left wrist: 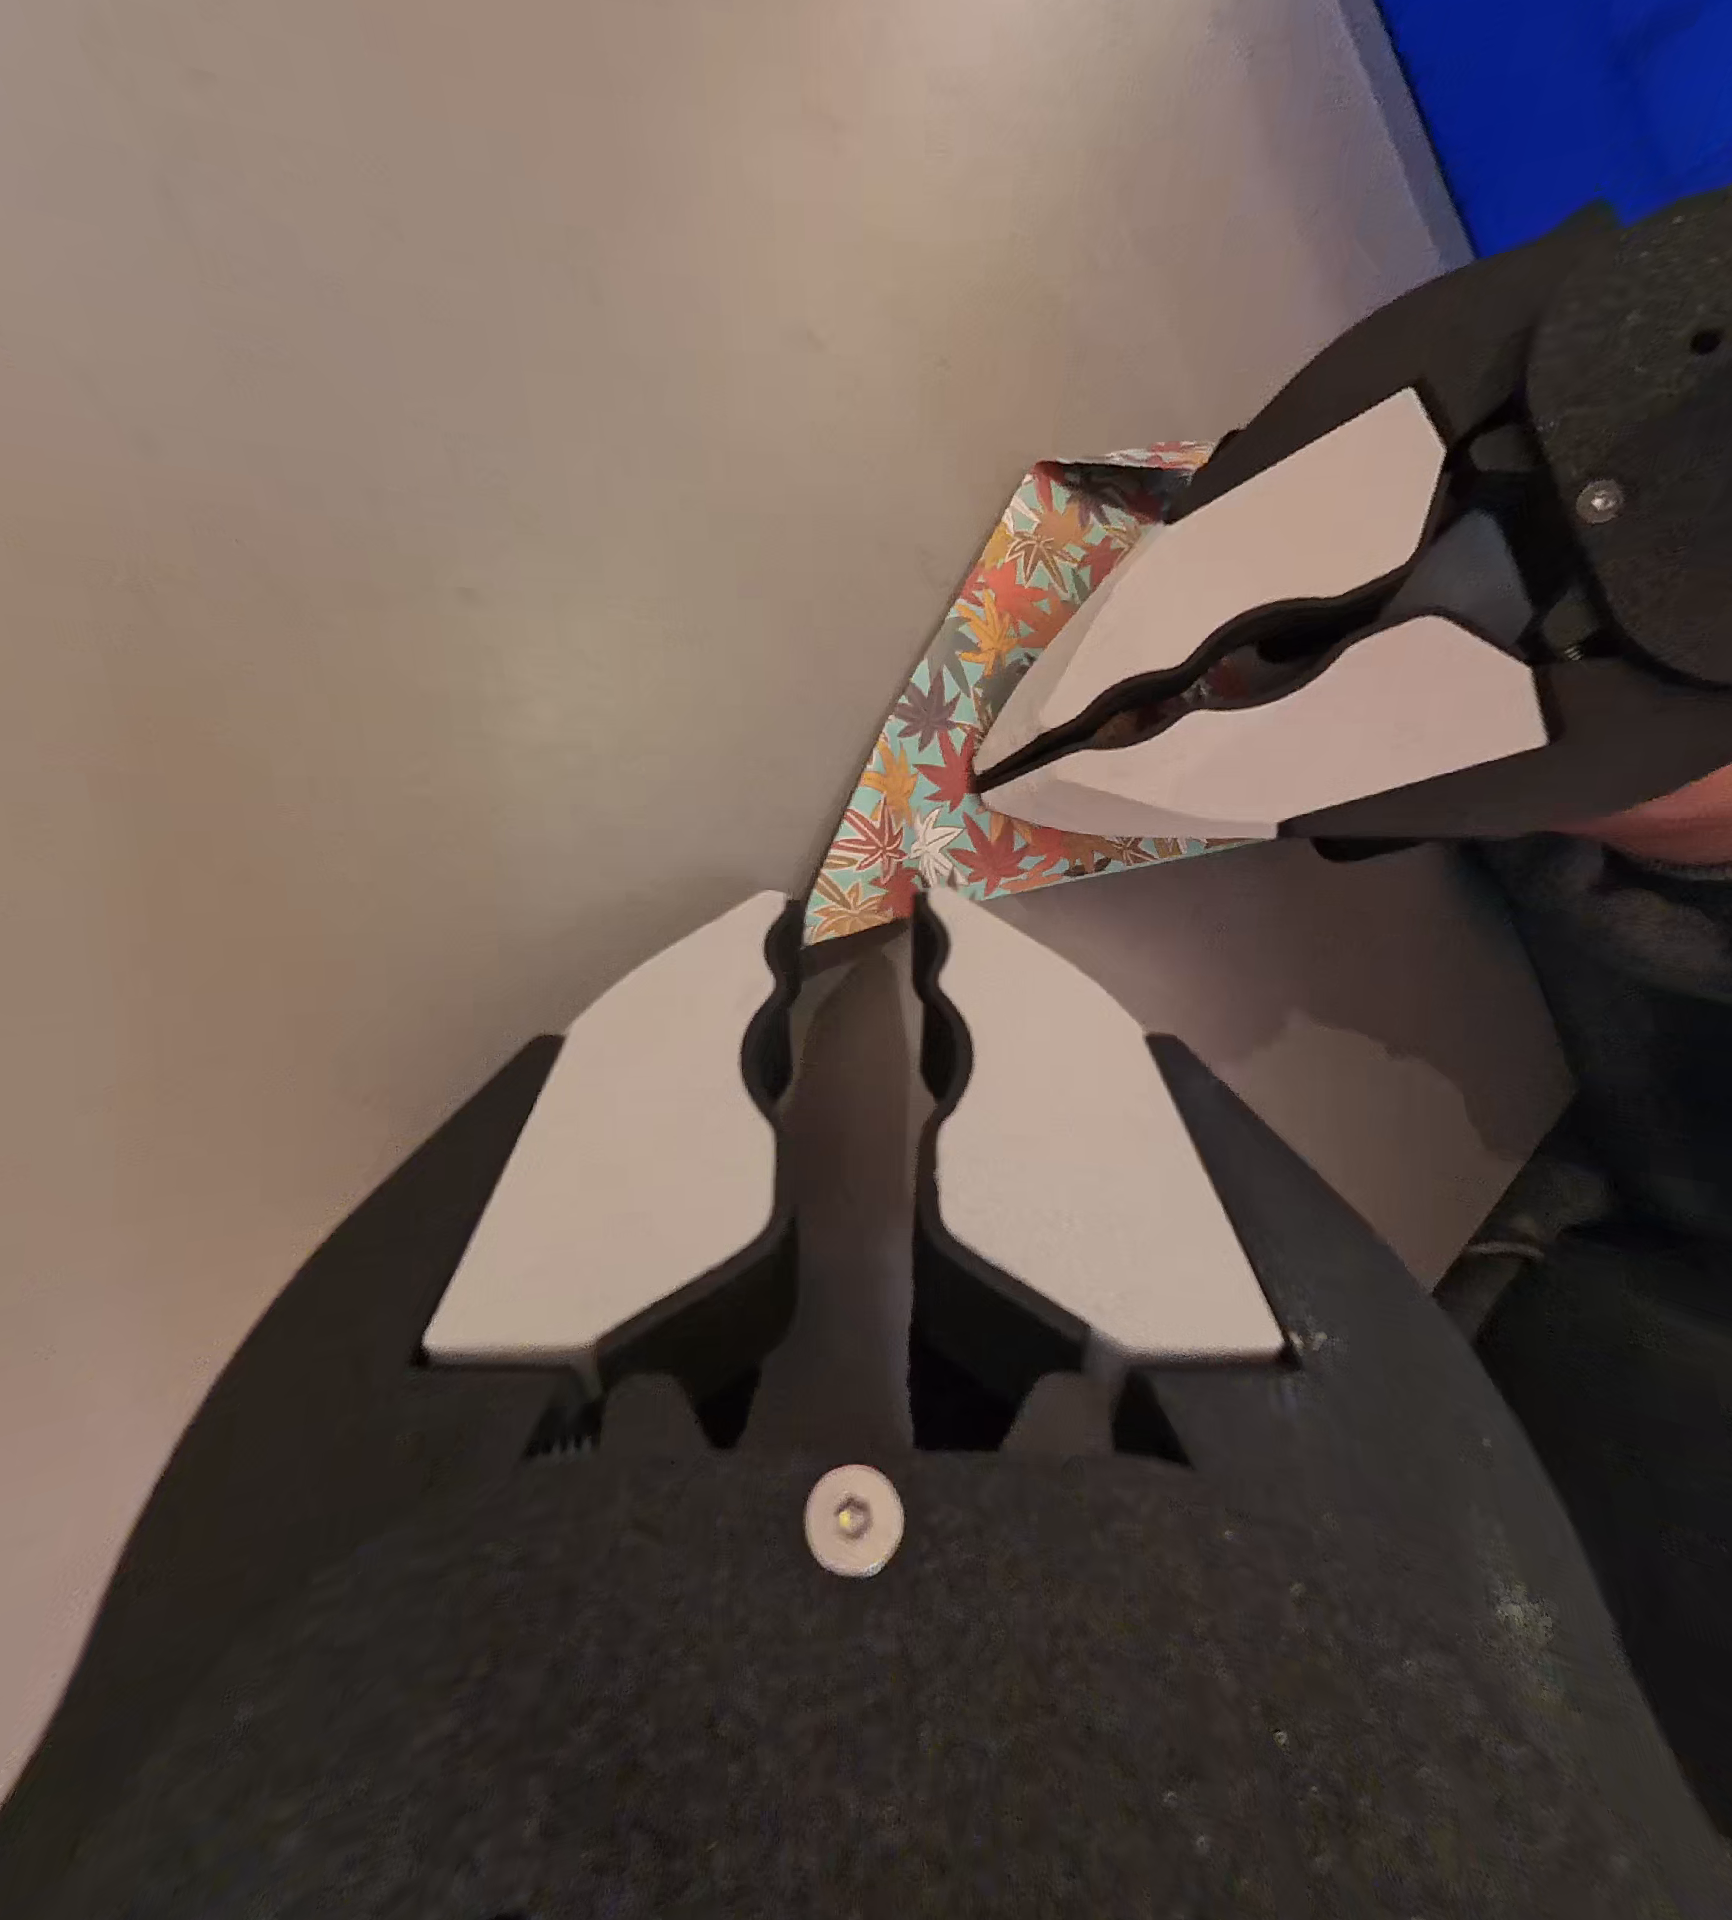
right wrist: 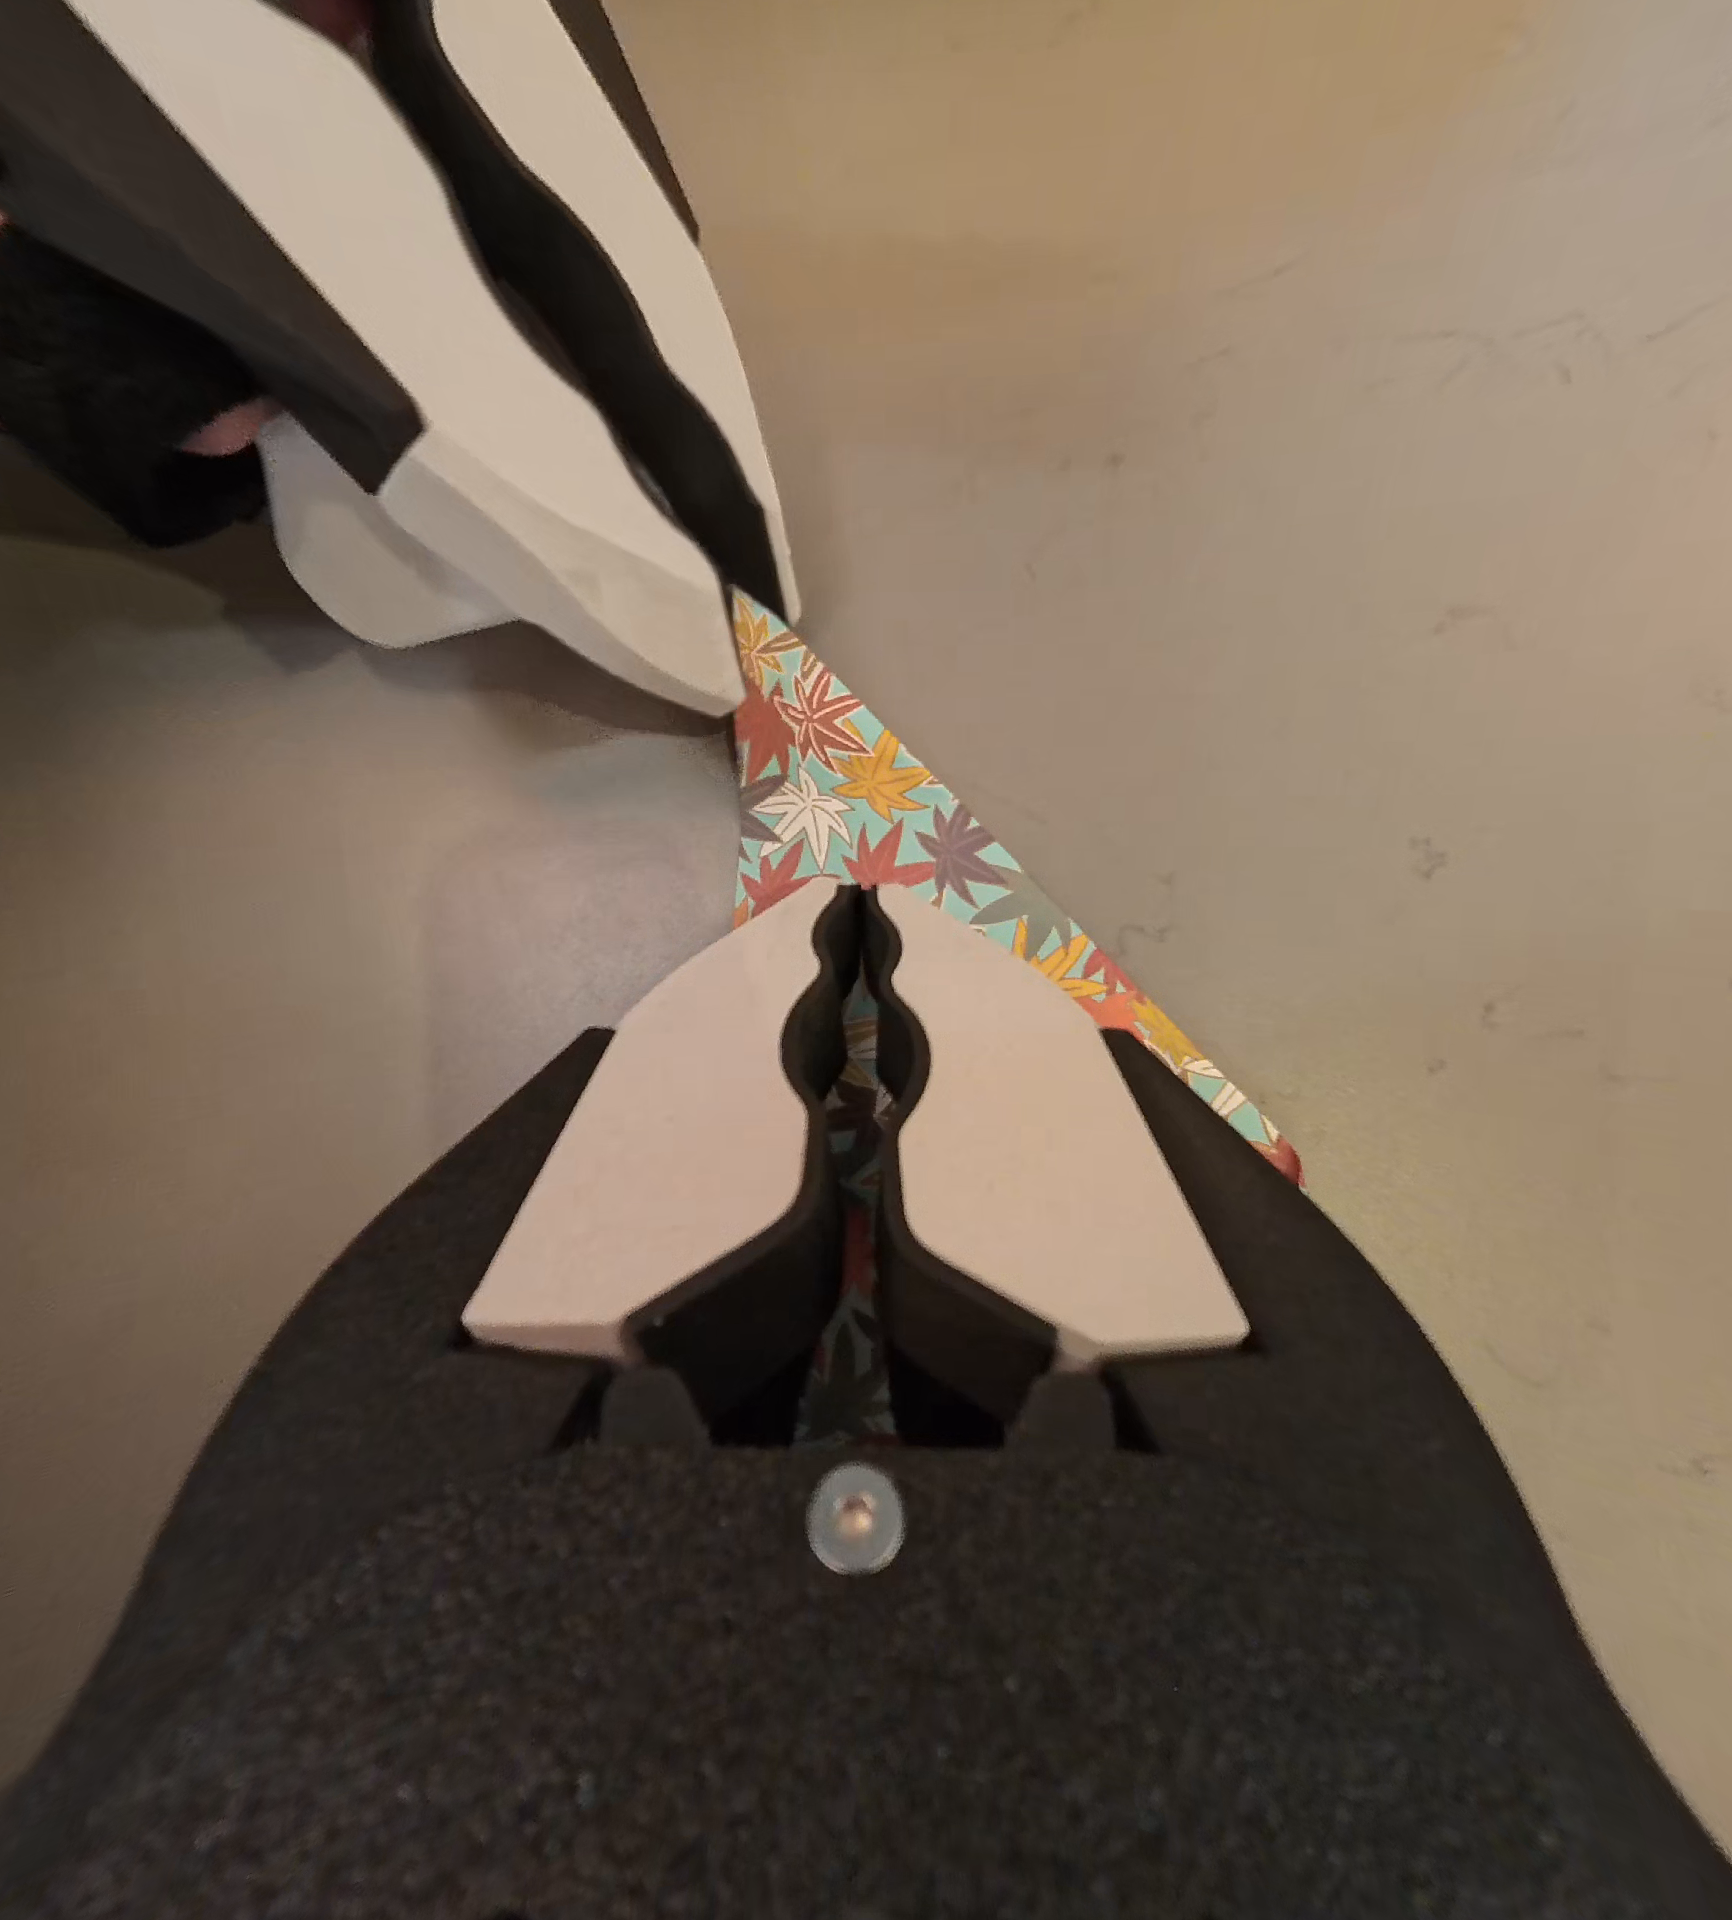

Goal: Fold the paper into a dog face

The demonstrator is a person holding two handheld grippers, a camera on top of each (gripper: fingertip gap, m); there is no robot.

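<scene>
The paper (left wrist: 929, 748) is folded into a triangle with a coloured leaf print on teal and lies on the beige table (left wrist: 426, 520). My left gripper (left wrist: 857, 912) is open by a narrow gap, and the paper's near corner sits between its fingertips. My right gripper (left wrist: 981, 784) comes in from the right, shut, with its tip on the paper's middle. In the right wrist view the right gripper (right wrist: 860, 896) is shut over the paper (right wrist: 841, 790), which shows below through the slit between the fingers. The left gripper (right wrist: 763, 608) meets the paper's far corner there. The paper's far edge looks slightly raised.
The table edge runs along the upper right, with a blue surface (left wrist: 1620, 104) beyond it. A person's hand and dark sleeve (left wrist: 1672, 831) hold the right gripper, and a hand in a dark sleeve (right wrist: 62, 364) holds the left one. Bare table (right wrist: 1361, 520) spreads to the right. The left gripper's tips are roughly 4 cm from the right gripper's.
</scene>
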